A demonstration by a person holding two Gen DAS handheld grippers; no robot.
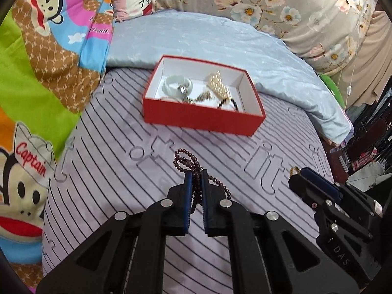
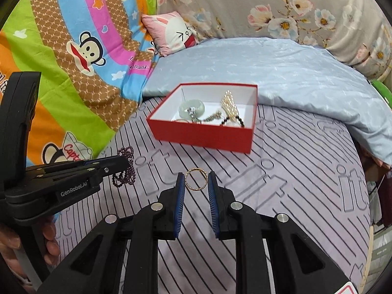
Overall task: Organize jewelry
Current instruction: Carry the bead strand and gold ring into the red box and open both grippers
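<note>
1. Two pieces are in hand at once: our left tool (image 1: 196, 175) is pinched narrow on a dark purple bead strand (image 1: 188, 164), and our right tool (image 2: 196, 177) clamps a thin gold ring (image 2: 196, 179) by its edges between the blue pads (image 2: 180, 191).
2. Both loads hang above the striped bed sheet (image 2: 281, 196), with the red box (image 2: 203, 137) lying ahead at about 12 o'clock in each wrist view, apart from both tools.
3. We judge the step in hand to be the carry to the box, so we keep both grips firm; the ring is held only at two points and could flip out if we ease off early.
4. We bring the strand in high enough that its loose loop clears the near red wall, since dangling beads may snag on the rim.
5. Inside the box, a pale green bangle (image 2: 192, 107) sits at 9 o'clock and a gold beaded piece (image 2: 230, 104) at 2 o'clock, so we aim for bare white floor.
6. We release one tool at a time, low over the floor, so the ring does not bounce out.
</note>
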